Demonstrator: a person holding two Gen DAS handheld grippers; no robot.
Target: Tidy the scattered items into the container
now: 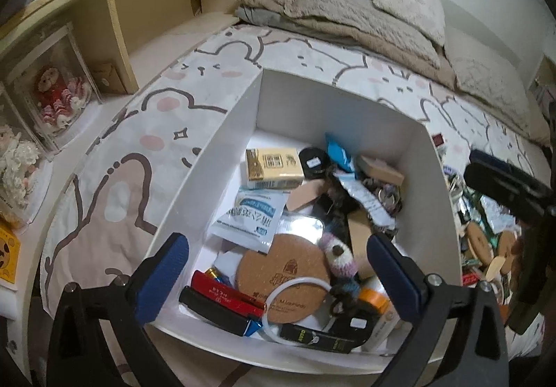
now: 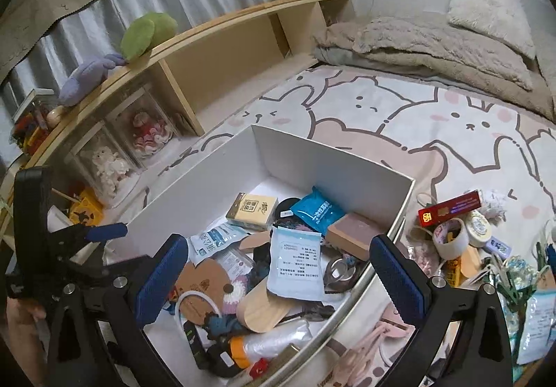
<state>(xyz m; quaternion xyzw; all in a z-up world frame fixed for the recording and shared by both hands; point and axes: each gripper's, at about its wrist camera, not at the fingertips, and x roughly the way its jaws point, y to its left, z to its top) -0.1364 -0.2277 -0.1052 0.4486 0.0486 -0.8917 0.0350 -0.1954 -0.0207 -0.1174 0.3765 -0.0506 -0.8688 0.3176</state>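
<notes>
From the left wrist camera we look down into the white container [image 1: 239, 115], sitting on the cartoon-printed bedsheet [image 1: 139, 129]. Our left gripper [image 1: 278, 277] hangs over its near end, blue-padded fingers [image 1: 163, 277] spread wide with nothing pressed between them. Beneath that gap we see a round cork coaster [image 1: 281, 277], a white ring [image 1: 295, 303] lying across it, a small crocheted doll [image 1: 338, 260] and a red bar [image 1: 226, 291]. Further in lie a yellow tissue pack [image 1: 272, 166], a white-and-blue sachet [image 1: 250, 216] and a black round tin [image 1: 314, 161]. Past the right wall of the container, scattered items [image 1: 486, 234] still crowd the sheet, and part of the other gripper [image 1: 504, 185] shows dark above them.

Over to the right wrist camera, and our right gripper [image 2: 278, 277] is also held over the container [image 2: 194, 199], jaws wide apart and holding nothing. Below we spot a white printed pouch [image 2: 295, 261], a blue pouch [image 2: 318, 213], a brown box [image 2: 354, 230] and a wooden oval piece [image 2: 260, 308]. To the right, out on the sheet, a red box [image 2: 451, 208], a roll of tape [image 2: 450, 237] and a small round tin [image 2: 477, 227] lie near the container but outside it. The left gripper [image 2: 104, 248] shows at the left edge, beside the low wooden shelf [image 2: 222, 56].
</notes>
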